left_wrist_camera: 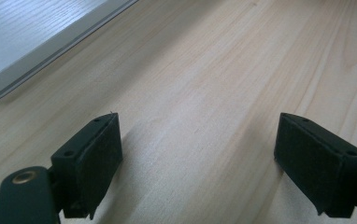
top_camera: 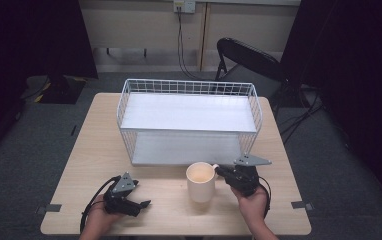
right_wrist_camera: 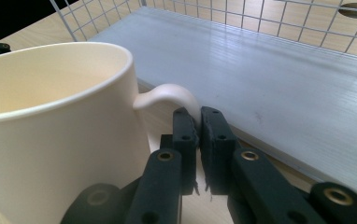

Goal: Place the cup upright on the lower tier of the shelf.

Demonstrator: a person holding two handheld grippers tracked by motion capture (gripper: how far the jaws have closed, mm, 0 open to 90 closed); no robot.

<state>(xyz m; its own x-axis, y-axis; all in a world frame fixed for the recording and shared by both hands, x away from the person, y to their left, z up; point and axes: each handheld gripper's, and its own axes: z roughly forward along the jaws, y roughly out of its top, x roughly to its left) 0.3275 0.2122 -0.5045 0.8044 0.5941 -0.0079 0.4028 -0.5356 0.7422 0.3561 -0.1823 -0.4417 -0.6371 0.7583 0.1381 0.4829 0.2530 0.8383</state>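
Jaws of your right gripper [right_wrist_camera: 197, 140] are clamping the mug [top_camera: 201, 181] handle near the surface's front edge; left gripper [left_wrist_camera: 197, 158] is idling apart; lifting likely comes next.

A cream mug [top_camera: 201, 181] stands upright and empty at the table's six o'clock edge, its handle [right_wrist_camera: 169, 95] pointing toward three o'clock.

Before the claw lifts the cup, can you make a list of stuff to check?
1. Right claw shut on the mug handle: ok.
2. Mug upright on the table: ok.
3. Mug empty: ok, no liquid seen in the right gripper view.
4. Left claw open, holding nothing, away from the mug: ok.
5. White wire rack shelves free: ok.
6. How firm the grip is: cannot tell.
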